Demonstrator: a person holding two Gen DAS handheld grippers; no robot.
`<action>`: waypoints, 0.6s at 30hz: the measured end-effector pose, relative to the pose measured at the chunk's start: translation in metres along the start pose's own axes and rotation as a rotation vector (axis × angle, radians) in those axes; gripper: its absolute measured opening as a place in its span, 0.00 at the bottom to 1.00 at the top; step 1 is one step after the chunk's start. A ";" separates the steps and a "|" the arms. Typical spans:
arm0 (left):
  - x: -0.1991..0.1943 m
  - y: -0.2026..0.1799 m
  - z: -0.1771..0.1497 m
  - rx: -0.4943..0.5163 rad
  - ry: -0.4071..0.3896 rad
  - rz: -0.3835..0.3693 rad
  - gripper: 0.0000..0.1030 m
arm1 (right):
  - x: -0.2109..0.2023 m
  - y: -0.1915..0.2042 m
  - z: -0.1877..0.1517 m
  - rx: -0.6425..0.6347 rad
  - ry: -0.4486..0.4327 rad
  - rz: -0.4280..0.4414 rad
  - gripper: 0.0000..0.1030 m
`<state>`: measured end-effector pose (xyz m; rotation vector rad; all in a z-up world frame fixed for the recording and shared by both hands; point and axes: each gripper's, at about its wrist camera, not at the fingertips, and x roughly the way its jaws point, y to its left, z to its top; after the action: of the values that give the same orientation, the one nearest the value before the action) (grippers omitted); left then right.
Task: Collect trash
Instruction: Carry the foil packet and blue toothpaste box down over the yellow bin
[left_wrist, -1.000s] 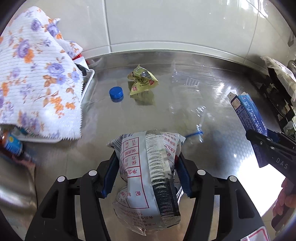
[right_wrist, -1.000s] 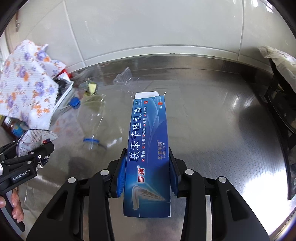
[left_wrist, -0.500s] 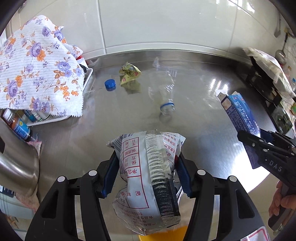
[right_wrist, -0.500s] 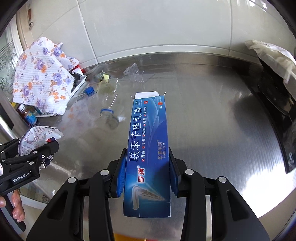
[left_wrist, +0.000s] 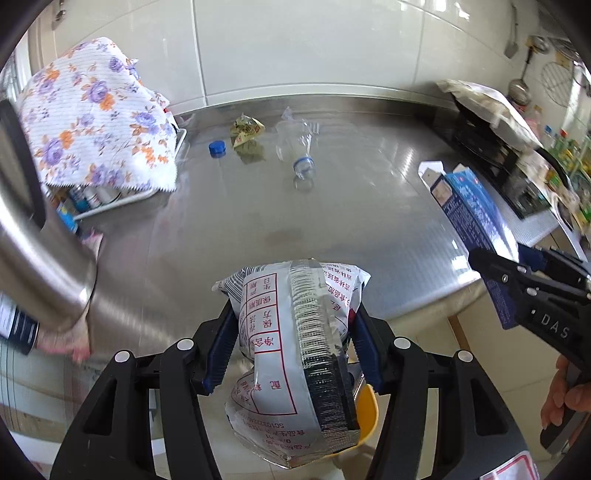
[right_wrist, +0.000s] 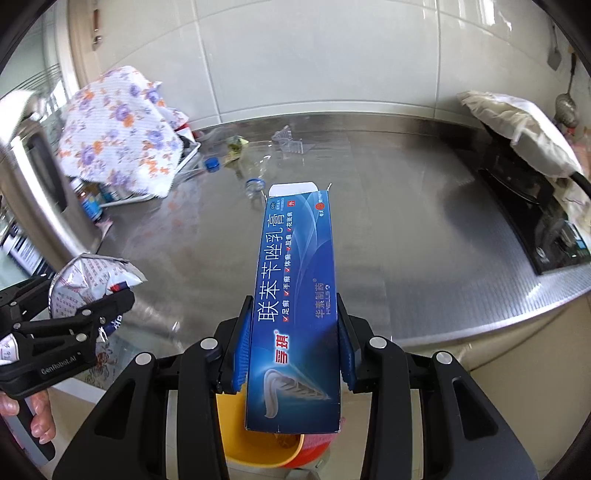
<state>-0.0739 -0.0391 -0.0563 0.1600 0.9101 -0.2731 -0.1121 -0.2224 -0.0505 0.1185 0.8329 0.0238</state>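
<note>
My left gripper (left_wrist: 291, 347) is shut on a silver snack bag (left_wrist: 295, 354) with red print, held off the front edge of the steel counter (left_wrist: 332, 221). My right gripper (right_wrist: 293, 339) is shut on a long blue carton (right_wrist: 295, 295), also past the counter edge. A yellow bin (right_wrist: 255, 439) shows below both grippers; it also shows in the left wrist view (left_wrist: 365, 417). On the counter far side lie a blue cap (left_wrist: 217, 148), a yellow-green wrapper (left_wrist: 246, 130) and a clear plastic bottle (left_wrist: 297, 147).
A floral cloth (left_wrist: 92, 118) covers a rack at the left. A steel cylinder (left_wrist: 33, 258) stands at the near left. A black stove (right_wrist: 535, 206) with a cloth on it is at the right. A clear plastic tray (right_wrist: 290, 142) lies near the back wall.
Both grippers have pulled back from the counter with their loads. The counter edge and the yellow bin below have come into view.
</note>
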 end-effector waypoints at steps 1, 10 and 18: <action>-0.005 -0.001 -0.007 0.004 -0.002 0.000 0.56 | -0.008 0.004 -0.007 -0.004 -0.003 -0.002 0.40; -0.041 -0.008 -0.065 0.031 0.016 -0.019 0.56 | -0.057 0.023 -0.065 -0.018 0.011 -0.009 0.40; -0.035 -0.020 -0.093 0.024 0.077 -0.036 0.56 | -0.063 0.022 -0.096 -0.040 0.067 0.009 0.40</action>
<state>-0.1703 -0.0287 -0.0855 0.1775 0.9865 -0.3127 -0.2254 -0.1959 -0.0655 0.0839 0.8982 0.0533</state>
